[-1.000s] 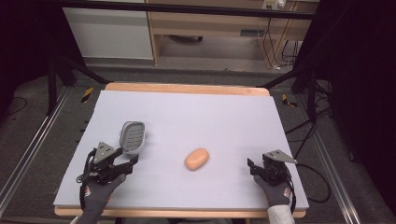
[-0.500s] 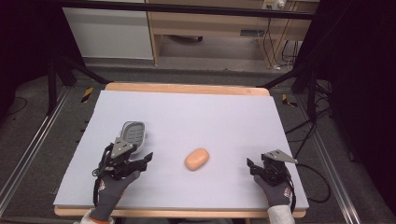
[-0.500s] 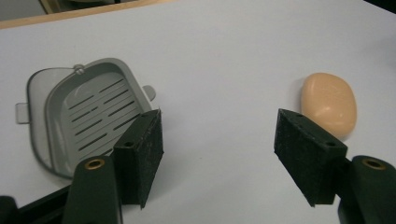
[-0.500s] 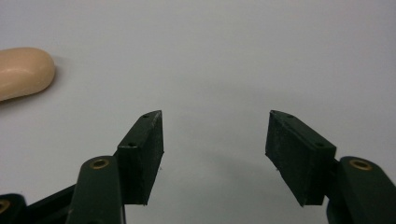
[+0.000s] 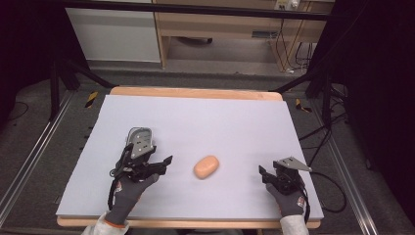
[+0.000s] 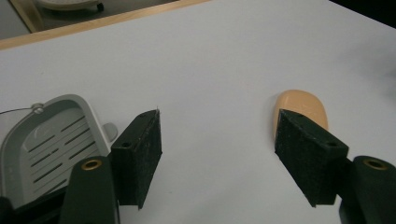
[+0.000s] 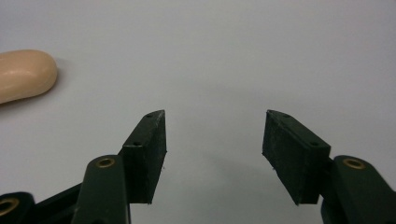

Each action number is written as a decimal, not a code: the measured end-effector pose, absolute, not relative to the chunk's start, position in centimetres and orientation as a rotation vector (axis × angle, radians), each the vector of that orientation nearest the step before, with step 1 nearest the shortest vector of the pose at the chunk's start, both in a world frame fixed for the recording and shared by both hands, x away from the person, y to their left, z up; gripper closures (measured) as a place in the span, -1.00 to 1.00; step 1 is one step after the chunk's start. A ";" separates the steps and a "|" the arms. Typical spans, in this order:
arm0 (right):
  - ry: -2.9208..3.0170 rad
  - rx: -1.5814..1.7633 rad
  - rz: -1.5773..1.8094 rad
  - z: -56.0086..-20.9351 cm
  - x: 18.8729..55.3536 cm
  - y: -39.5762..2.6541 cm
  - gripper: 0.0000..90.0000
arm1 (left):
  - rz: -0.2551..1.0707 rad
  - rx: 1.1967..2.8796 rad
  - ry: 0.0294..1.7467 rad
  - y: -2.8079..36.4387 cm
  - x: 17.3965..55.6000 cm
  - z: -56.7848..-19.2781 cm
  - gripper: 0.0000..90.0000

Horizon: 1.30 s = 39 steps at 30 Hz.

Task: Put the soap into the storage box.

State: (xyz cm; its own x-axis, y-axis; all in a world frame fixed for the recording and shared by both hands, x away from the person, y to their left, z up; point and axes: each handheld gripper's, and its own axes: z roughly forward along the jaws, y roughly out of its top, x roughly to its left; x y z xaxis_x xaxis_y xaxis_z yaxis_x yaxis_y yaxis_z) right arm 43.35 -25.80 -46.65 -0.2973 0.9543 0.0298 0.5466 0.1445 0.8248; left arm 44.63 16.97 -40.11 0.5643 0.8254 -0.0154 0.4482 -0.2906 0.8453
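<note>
An orange-tan oval lump (image 5: pixel 206 166) lies flat on the pale lilac surface (image 5: pixel 210 117), a little toward the person's side of its middle. Everything else is placed from that lump.

The left gripper (image 5: pixel 164 162) is just to the lump's left in the high view, close to it but not touching, pointing toward it. In the left gripper view its fingers (image 6: pixel 137 156) stand wide apart with bare surface between them; the lump (image 6: pixel 301 109) sits beyond the far finger's tip, partly covered by it, outside the gap. These fingers are open and grip nothing.

A grey slotted tray (image 5: pixel 140 139) lies farther left of the lump, just behind the left gripper. In the left gripper view the tray's rim (image 6: pixel 56 105) shows beside the near finger.

The right gripper (image 5: pixel 266 172) rests well to the lump's right, near the surface's front edge, held by a gloved hand (image 5: pixel 288 198). Its fingers (image 7: pixel 149 149) have just been closing, yet a clear gap remains with nothing between them. In the right gripper view the lump (image 7: pixel 23 74) lies off at the left edge, well apart from the fingers.
</note>
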 end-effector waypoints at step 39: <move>1.946 1.407 1.057 -46.4 43.3 -25.4 0.15 | 0.427 2.170 0.893 7.5 47.3 -43.1 -0.34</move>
State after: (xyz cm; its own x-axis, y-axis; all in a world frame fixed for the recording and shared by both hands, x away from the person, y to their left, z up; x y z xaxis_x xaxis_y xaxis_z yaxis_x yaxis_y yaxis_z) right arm 43.26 -25.41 -46.43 -0.3311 0.9429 0.0369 0.5439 0.1587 0.8240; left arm 47.27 7.55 -43.06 0.7027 0.7111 0.0239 0.4655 -0.4848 0.7405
